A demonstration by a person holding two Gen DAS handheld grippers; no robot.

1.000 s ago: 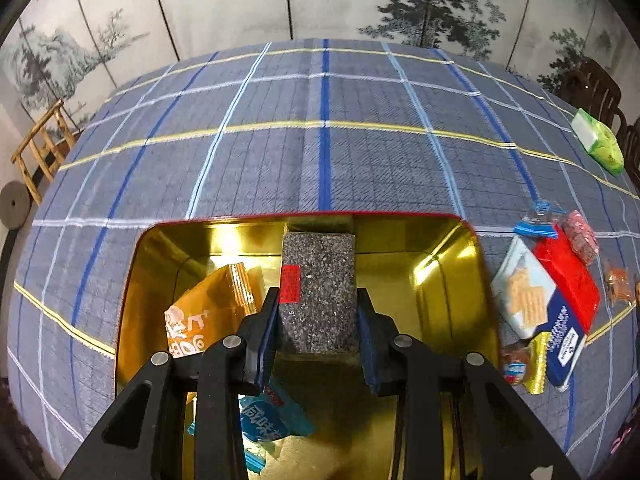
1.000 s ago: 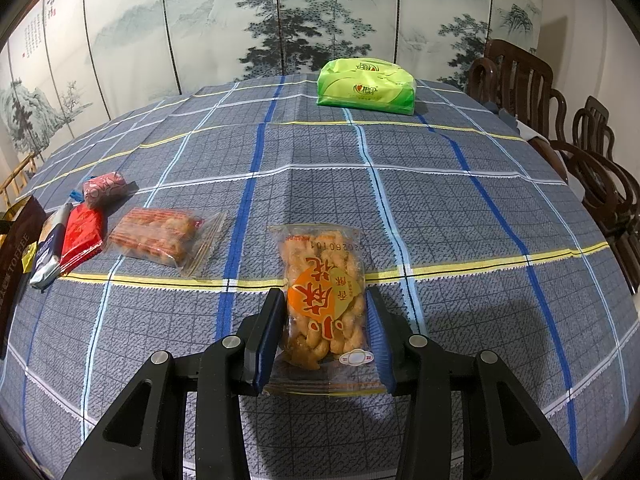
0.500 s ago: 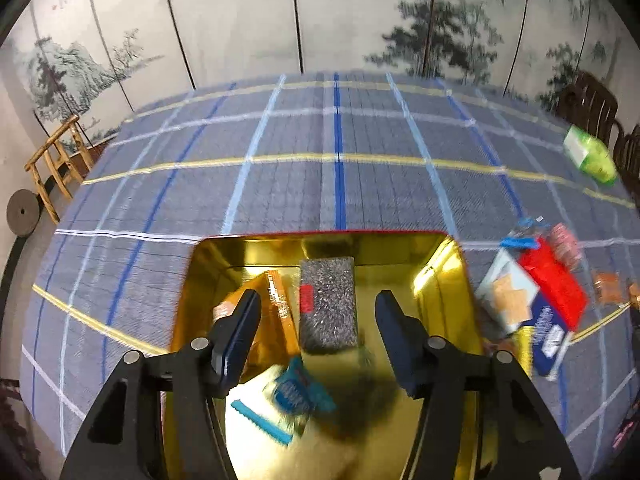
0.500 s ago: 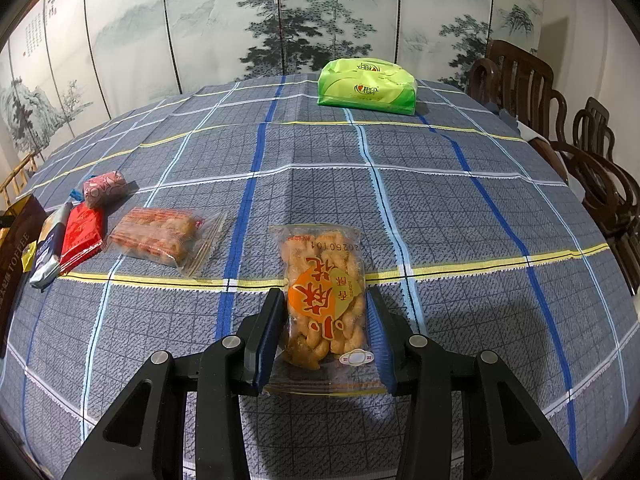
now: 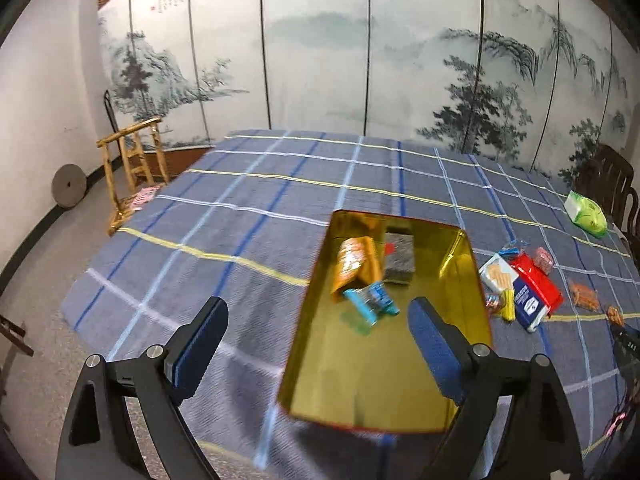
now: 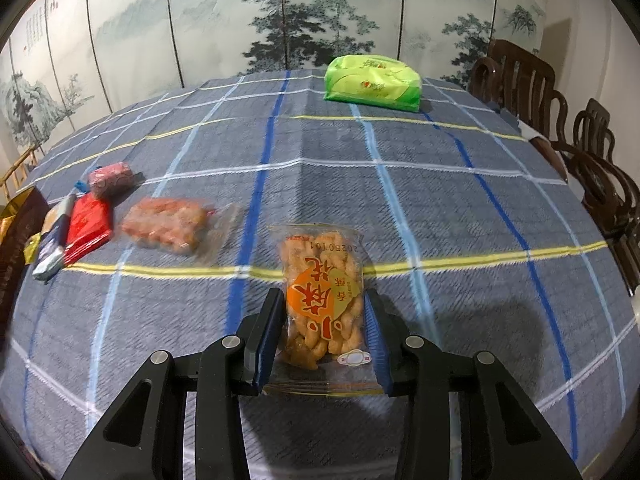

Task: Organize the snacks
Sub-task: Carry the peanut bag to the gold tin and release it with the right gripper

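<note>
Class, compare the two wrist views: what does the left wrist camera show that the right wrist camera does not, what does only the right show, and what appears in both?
Only the left wrist view shows the gold tin's inside, holding a grey speckled packet, an orange packet and a blue packet, with the open left gripper above it.

Only the right wrist view shows the right gripper closed on the fried twist bag.

Both show the checked tablecloth, the green pack and the red packet.
</note>
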